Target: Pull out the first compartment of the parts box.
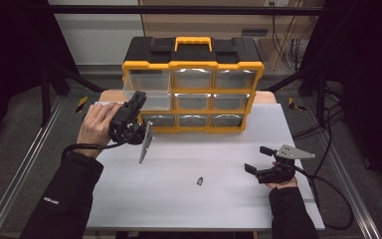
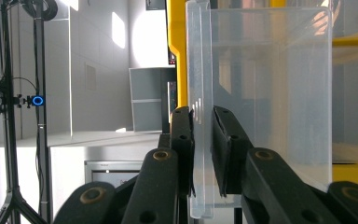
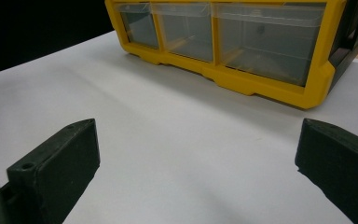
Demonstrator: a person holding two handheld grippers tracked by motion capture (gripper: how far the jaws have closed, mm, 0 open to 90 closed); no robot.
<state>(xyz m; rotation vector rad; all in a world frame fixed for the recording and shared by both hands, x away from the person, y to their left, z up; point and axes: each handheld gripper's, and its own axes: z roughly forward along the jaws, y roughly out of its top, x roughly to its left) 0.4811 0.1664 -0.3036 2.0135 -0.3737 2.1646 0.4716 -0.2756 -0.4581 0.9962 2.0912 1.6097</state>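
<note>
High view: my left gripper (image 1: 140, 97) clamps the front wall of the clear drawer (image 1: 146, 89) at the top-left corner of the yellow organizer (image 1: 193, 89), the drawer drawn partway out of its slot toward me. From the left gripper view, the drawer's thin front wall (image 2: 200, 116) runs straight up between the two black pads (image 2: 184, 140), which press on it from either side, so the grip is narrow and holding plastic. The drawer's long axis points back into the cabinet, directly ahead of the gripper, and I judge that any coming slide, in or out, must follow that line or the drawer will bind against the yellow frame (image 2: 177, 51).

My right gripper (image 1: 258, 159) rests well apart on the white desk (image 1: 189, 209), jaws spread wide and holding nothing; the left hand (image 1: 95, 127) is plainly the nearer one. A small dark part (image 1: 200, 180) lies on the desk between the two grippers, nearer the right. Nothing stands between the drawer and its slot. The neighbouring drawers (image 3: 223, 32) sit closed.
</note>
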